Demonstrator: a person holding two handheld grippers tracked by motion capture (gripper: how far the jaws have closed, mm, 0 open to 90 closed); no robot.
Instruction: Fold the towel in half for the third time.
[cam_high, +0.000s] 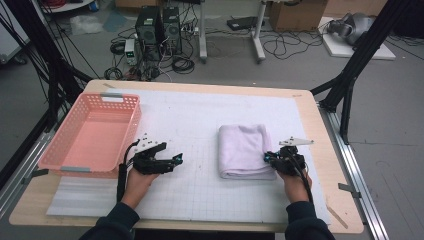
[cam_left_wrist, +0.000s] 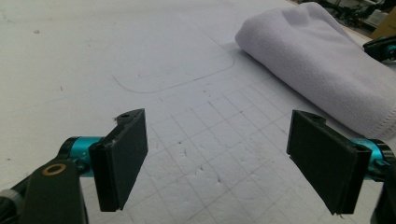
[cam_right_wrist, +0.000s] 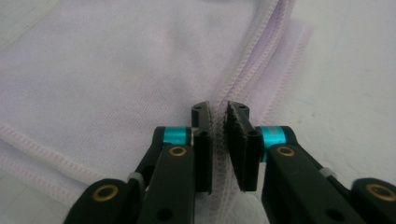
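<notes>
A pink perforated plastic basket (cam_high: 90, 132) sits at the desk's left edge. The left tool (cam_high: 172, 161) hangs wide and empty. The folded white terry towel (cam_high: 244, 150) lies centre-right; the right tool (cam_right_wrist: 218, 140) pinches its stitched hem and may lift one layer, unfolding it.

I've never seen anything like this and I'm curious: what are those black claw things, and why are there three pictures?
A person sits at a table and holds a pinching tool in each hand. One picture looks down from above. The other two come from little cameras riding on the tools. The left gripper has its jaws wide apart over the white gridded mat, holding nothing. The right gripper has its jaws pinched on the stitched edge of a folded white towel. A pink plastic basket sits at the left and looks empty.
</notes>
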